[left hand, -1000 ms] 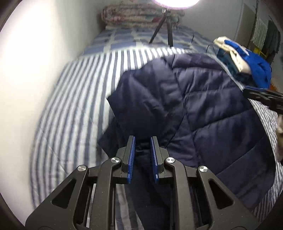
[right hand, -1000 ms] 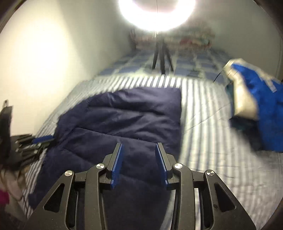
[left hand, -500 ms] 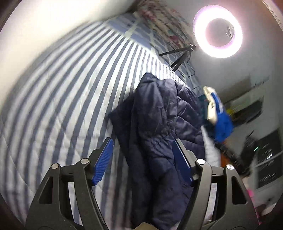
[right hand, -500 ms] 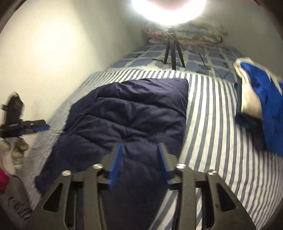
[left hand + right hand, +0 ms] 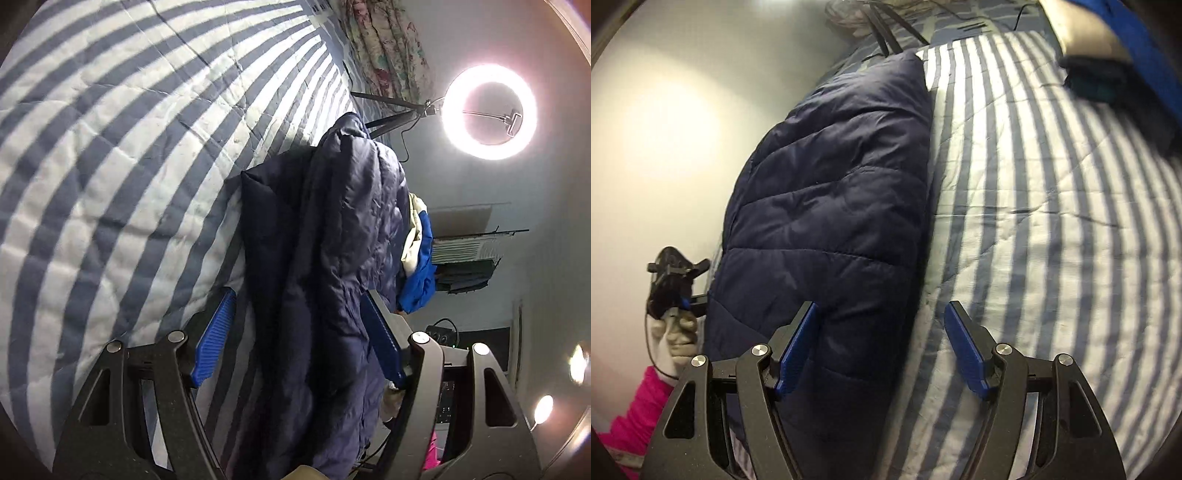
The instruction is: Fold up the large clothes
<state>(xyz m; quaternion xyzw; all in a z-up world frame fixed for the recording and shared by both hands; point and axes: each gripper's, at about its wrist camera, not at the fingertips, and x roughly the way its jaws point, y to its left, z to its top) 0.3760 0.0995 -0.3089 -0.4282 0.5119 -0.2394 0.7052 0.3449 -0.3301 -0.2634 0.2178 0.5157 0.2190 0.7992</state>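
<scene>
A navy quilted puffer jacket (image 5: 332, 258) lies folded lengthwise on the blue-and-white striped bed (image 5: 110, 166). My left gripper (image 5: 299, 332) is open, its blue pads on either side of the jacket's near end, turned on its side. In the right wrist view the same jacket (image 5: 827, 206) lies along the wall side of the striped bed (image 5: 1052, 221). My right gripper (image 5: 879, 343) is open over the jacket's right edge, gripping nothing. The left gripper, held in a gloved hand (image 5: 674, 291), shows at the jacket's left side.
A lit ring light (image 5: 489, 110) on a tripod stands on the bed beyond the jacket. A blue and cream pile of clothes (image 5: 419, 258) lies to the right; it also shows in the right wrist view (image 5: 1115, 48). A floral quilt (image 5: 388, 48) lies at the bed's far end. A white wall (image 5: 665, 129) borders the left.
Both grippers have opened wide; the left one was nearly closed on the jacket a second ago. Both cameras have rolled sideways and come lower and closer to the jacket's near end.
</scene>
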